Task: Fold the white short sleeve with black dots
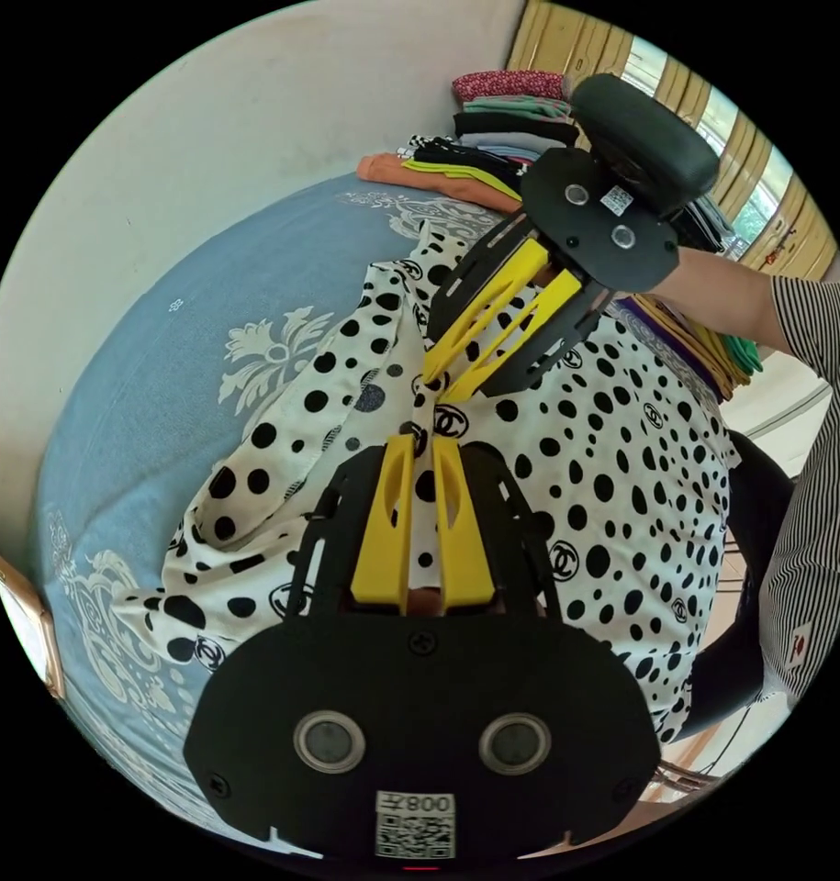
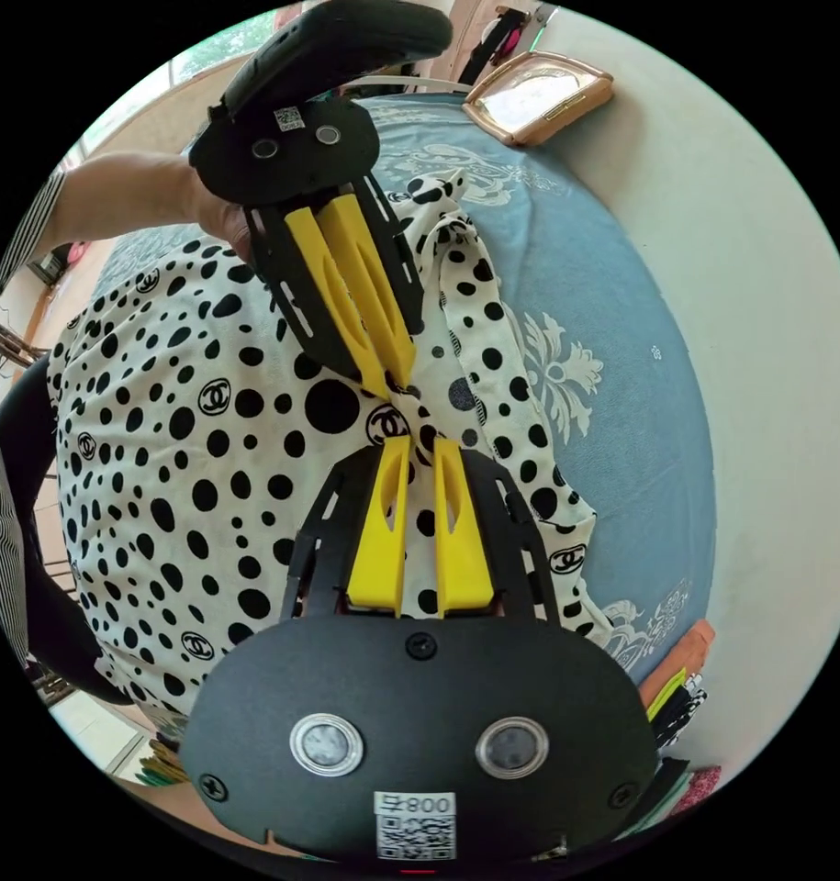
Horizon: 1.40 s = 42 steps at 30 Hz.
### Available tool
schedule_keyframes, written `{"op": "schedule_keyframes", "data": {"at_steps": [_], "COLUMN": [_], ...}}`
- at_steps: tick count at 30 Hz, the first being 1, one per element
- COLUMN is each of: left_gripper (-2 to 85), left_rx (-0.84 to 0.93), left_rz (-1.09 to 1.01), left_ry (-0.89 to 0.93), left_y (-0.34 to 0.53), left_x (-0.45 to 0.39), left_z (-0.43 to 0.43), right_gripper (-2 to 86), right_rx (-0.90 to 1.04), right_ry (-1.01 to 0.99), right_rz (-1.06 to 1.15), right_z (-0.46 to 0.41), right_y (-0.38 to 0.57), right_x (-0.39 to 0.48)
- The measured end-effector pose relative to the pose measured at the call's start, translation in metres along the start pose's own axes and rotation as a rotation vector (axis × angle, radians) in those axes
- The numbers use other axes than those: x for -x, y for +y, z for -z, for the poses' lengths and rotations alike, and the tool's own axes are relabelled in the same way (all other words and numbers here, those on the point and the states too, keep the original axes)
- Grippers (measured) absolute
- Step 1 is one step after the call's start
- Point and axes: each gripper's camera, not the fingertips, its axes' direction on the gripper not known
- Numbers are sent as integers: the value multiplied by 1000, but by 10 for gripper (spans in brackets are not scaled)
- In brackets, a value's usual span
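- Lying spread over a blue patterned bedcover (image 1: 162,367), white short sleeve with black dots (image 1: 621,459), one edge bunched into a raised ridge.
- Pinching that ridge, left gripper (image 1: 423,447), yellow jaws clenched on the fabric.
- Meeting it tip to tip, right gripper (image 1: 442,378), jaws likewise clamped on the same fold.
- Sitting beyond the shirt against the wall, a stack of folded clothes (image 1: 493,138).

Both grippers (image 2: 422,442) on dotted shirt (image 2: 208,431)
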Motion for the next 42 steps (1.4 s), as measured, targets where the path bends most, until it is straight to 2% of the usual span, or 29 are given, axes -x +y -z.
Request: {"op": "schedule_keyframes", "data": {"at_steps": [6, 11, 15, 20, 24, 29, 34, 38, 42], "left_gripper": [59, 28, 17, 13, 16, 26, 52, 32, 22], "left_rx": [-66, 50, 20, 14, -21, -28, -66, 29, 11], "left_rz": [-93, -155, -61, 75, 102, 123, 40, -19, 64], "left_ry": [-78, -81, 108, 379, 501, 509, 370, 348, 455], "left_y": [-1, -16, -21, -17, -11, -9, -16, -33, -35], "left_x": [-5, 5, 51, 115, 146, 170, 165, 162, 194], "left_z": [-6, -41, -38, -49, -53, -56, -41, -55, -58], "right_gripper": [13, 16, 34, 69, 71, 37, 9, 5, 6], "right_rx": [28, 54, 20, -65, -72, 9, 61, 114, 126], "right_ry": [-61, -329, -375, -196, -200, -256, -338, -450, -486], "right_rz": [50, -1, -46, -36, 45, 131, 150, 157, 117], "right_z": [-14, -27, -28, -8, -15, -41, -49, -56, -58], "right_y": [-4, -6, 1, 17, 15, 3, -3, -11, -10], "right_x": [-4, -43, -64, -55, -41, -38, -57, -76, -92]}}
